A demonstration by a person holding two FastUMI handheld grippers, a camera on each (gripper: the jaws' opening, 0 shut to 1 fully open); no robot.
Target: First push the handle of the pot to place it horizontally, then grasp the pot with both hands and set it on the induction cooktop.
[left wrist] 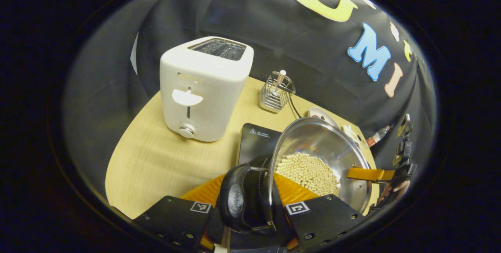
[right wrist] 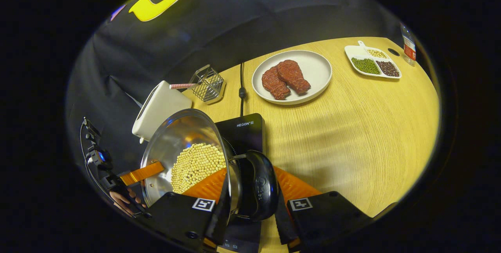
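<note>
1. Handles: each of the pot's 2 side handles is seen turned out flat from the rim, so the push step is judged done; the near handle [left wrist: 242,198] in the left gripper view and the near handle [right wrist: 256,186] in the right gripper view both lie level.
2. Left gripper [left wrist: 250,210]: fingers are closed around the handle loop, 1 finger on each side, pinching it.
3. Right gripper [right wrist: 250,206]: same grip on the opposite handle; fingers pressed onto the loop from both sides; the two-handed grasp is judged made.
4. Pot [left wrist: 321,159]: steel, holding pale beans [left wrist: 309,172]; it is tilted in both views and appears lifted, carried between the 2 grippers; actual clearance from the table cannot be told.
5. Induction cooktop [left wrist: 256,143]: seen at 12 o'clock from the left gripper, partly behind the pot; in the right gripper view the cooktop [right wrist: 246,129] also sits at 12 o'clock, just beyond the rim.
6. Remaining: the pot is judged not yet set down flat on the cooktop; levelling, lowering and release are left.
7. Surroundings: toaster [left wrist: 203,88] at 11 o'clock in the left gripper view; plate [right wrist: 317,69] with meat at 1 o'clock in the right gripper view; both well apart from the path.
</note>
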